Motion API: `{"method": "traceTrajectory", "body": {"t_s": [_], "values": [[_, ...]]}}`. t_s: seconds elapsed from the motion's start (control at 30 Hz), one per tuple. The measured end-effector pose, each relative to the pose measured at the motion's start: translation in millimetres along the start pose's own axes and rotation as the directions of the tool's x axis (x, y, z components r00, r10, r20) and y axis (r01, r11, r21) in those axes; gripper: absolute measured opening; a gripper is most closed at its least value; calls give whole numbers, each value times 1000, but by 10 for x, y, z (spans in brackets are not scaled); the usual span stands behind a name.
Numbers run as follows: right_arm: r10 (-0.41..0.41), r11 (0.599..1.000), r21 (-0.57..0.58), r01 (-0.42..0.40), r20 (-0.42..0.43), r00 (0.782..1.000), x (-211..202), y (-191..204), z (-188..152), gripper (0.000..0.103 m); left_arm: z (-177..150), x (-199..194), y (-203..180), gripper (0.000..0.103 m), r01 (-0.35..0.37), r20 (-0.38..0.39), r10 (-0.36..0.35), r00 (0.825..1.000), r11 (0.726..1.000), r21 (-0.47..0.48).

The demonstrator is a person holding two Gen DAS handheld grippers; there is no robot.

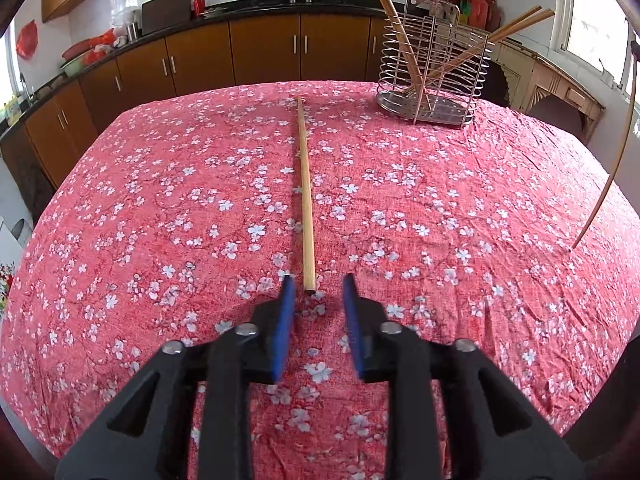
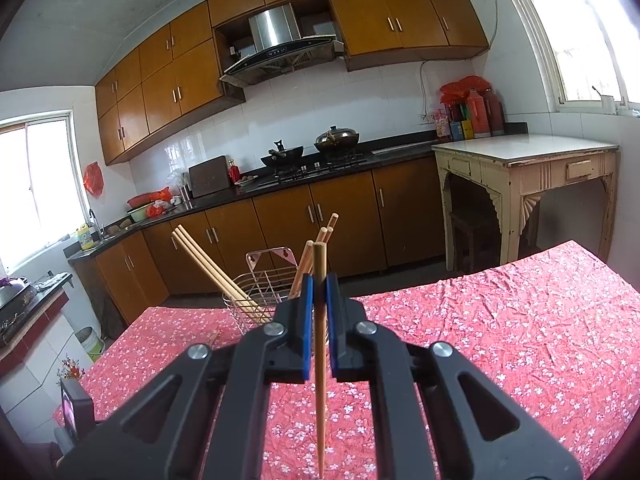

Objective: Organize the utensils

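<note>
Kitchen; bench (image 1: 160,200) under red floral cloth, wire rack (image 1: 434,68) at far edge. Your left gripper (image 1: 319,286) tilts down, fingers apart, empty, around the end of the loose chopstick (image 1: 305,184). Your right gripper (image 2: 319,290), near level, clamps an upright chopstick (image 2: 320,360).

The tablecloth (image 1: 440,200) is crinkled printed cloth, matt. The chopstick (image 1: 305,200) lying on it looks like smooth pale wood or bamboo, and the utensil rack (image 1: 434,68) is shiny wire metal on a brushed, perforated metal base. Both grippers' pads (image 1: 286,320) look like matt blue rubbery material on black matt plastic.

Bamboo chopstick (image 1: 306,200) flat on tablecloth (image 1: 160,200)
</note>
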State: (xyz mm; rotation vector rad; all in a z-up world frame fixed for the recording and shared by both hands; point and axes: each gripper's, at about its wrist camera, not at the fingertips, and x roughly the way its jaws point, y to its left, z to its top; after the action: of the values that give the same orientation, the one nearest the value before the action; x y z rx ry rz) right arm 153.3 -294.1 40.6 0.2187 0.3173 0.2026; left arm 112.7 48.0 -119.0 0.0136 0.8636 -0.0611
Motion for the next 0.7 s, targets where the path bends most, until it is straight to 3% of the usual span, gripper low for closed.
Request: {"method": "traceTrajectory", "body": {"t_s": [0.17,0.27,0.43,0.6,0.7], "values": [[-3,1000,11,3,4,1000,-34,-35,-33,7,15,61,-29,29,-23,-5,23,1000,1000,13],[-3,1000,26,3,15,1000,-95,-77,-44,7,24,83,-29,7,-30,-3,30,1000,1000,9],[-3,1000,28,2,41,999,-229,-113,-25,7,29,14,9,6,-8,5,8,1000,1000,12],[6,1000,15,-7,72,997,-328,-76,34,7,176,-306,82,6,-7,92,5,996,1000,13],[11,1000,8,-12,82,997,-330,-40,68,7,345,-567,106,6,-15,183,12,983,1000,16]]}}
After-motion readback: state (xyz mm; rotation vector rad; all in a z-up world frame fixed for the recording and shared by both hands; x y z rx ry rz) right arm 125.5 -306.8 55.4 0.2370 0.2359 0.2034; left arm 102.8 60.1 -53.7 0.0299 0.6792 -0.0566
